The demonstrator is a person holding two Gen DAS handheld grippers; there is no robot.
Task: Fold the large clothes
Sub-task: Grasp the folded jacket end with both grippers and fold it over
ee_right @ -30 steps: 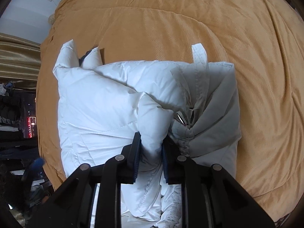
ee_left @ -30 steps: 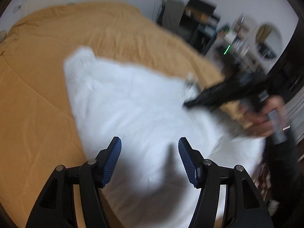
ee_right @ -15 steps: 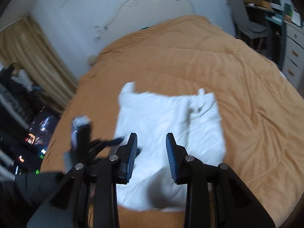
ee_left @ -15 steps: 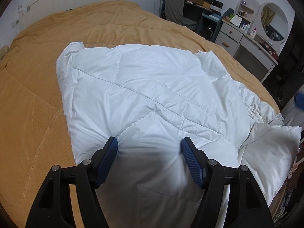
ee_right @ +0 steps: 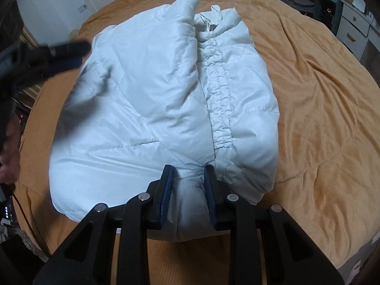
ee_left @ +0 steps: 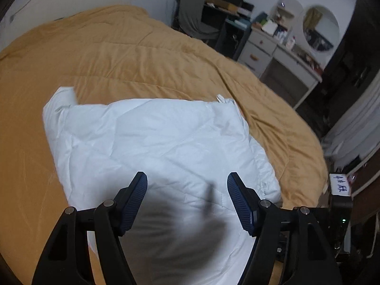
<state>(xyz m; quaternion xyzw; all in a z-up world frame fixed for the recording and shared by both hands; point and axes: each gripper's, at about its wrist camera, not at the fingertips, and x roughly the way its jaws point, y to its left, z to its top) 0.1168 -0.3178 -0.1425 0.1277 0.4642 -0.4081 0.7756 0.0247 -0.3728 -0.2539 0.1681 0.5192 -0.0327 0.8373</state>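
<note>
White quilted jacket [ee_right: 166,99], folded into a puffy bundle, lies on an ochre bedspread [ee_right: 320,118] directly ahead of both tools. The right gripper [ee_right: 187,185] has a fold of the jacket's near edge between its blue pads [ee_right: 166,190]; its jaws are closing, and whether the pads press the cloth cannot be told. A gathered seam [ee_right: 219,90] runs away from its fingertips toward the collar. The left gripper [ee_left: 187,197] hovers released above the jacket [ee_left: 154,142], jaws wide, nothing between them. Beyond it to the right stands a dresser [ee_left: 280,57].
</note>
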